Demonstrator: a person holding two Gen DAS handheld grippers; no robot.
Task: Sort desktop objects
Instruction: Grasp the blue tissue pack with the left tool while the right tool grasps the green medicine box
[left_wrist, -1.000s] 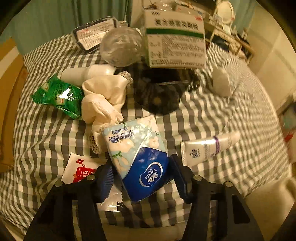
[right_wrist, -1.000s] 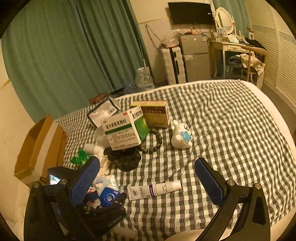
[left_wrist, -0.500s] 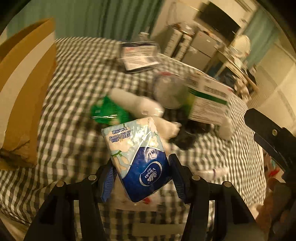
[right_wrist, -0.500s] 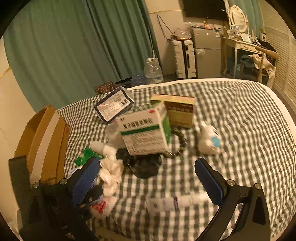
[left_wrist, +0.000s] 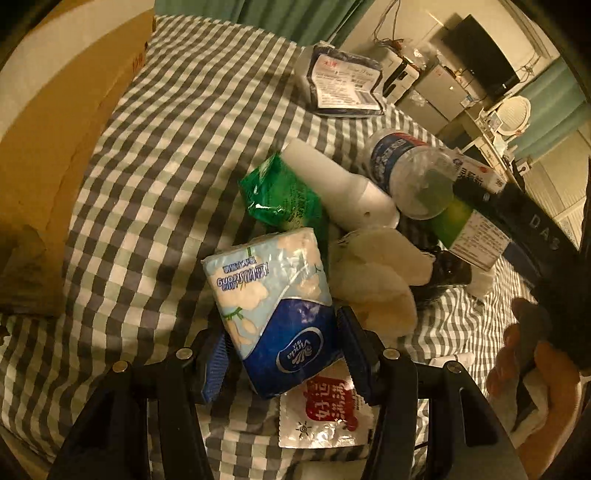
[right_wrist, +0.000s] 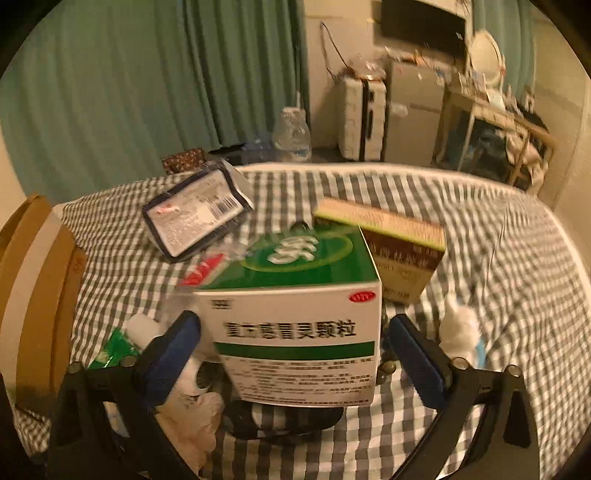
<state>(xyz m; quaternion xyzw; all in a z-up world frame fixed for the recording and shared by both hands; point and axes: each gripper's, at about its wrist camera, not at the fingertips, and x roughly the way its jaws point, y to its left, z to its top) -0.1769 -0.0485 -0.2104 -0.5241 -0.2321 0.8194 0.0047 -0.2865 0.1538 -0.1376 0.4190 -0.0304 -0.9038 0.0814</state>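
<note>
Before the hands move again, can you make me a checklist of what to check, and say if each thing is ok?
1. Tissue pack gripped by the left tool: ok, pads press both sides.
2. Cardboard box in reach of the tissue pack: cannot tell, its opening is not shown.
3. Green-and-white medicine box between the right tool fingers: ok.
4. Right tool gripping that box: not ok, its jaws are closing with gaps both sides.
5. Brown box clear of the fingers: ok.

Right tongs (right_wrist: 293, 354) closing around the green-and-white medicine box (right_wrist: 295, 314).
</note>
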